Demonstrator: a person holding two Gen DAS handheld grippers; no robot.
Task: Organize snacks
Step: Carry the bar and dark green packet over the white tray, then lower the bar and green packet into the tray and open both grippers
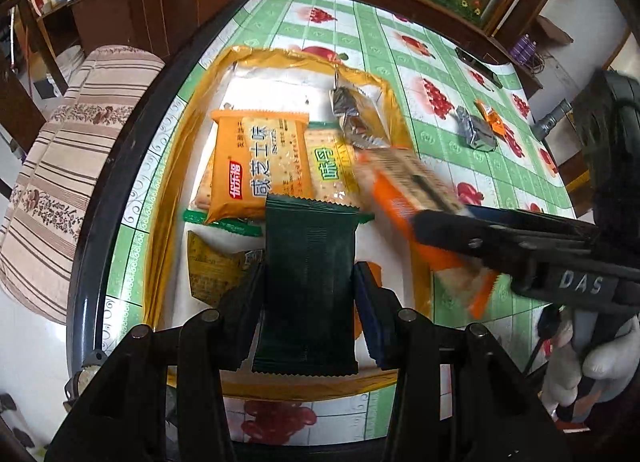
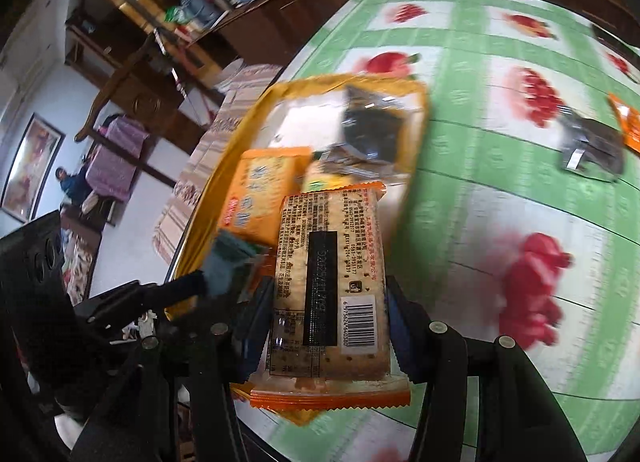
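My left gripper (image 1: 308,286) is shut on a dark green snack packet (image 1: 308,282) and holds it over the near part of a gold-rimmed tray (image 1: 176,150). In the tray lie an orange cracker pack (image 1: 260,166), a yellow-green cracker pack (image 1: 330,170), a yellow packet (image 1: 212,270) and silver wrapped snacks (image 1: 354,114). My right gripper (image 2: 326,326) is shut on an orange cracker pack (image 2: 328,290), held above the tray's right edge; it shows blurred in the left wrist view (image 1: 420,206). The tray also shows in the right wrist view (image 2: 256,110).
A silver packet (image 1: 476,130) and a small orange packet (image 1: 494,116) lie on the green fruit-print tablecloth (image 1: 460,42) to the right of the tray. A striped cushioned chair (image 1: 68,166) stands at the table's left edge. A dark cabinet (image 1: 152,10) is behind.
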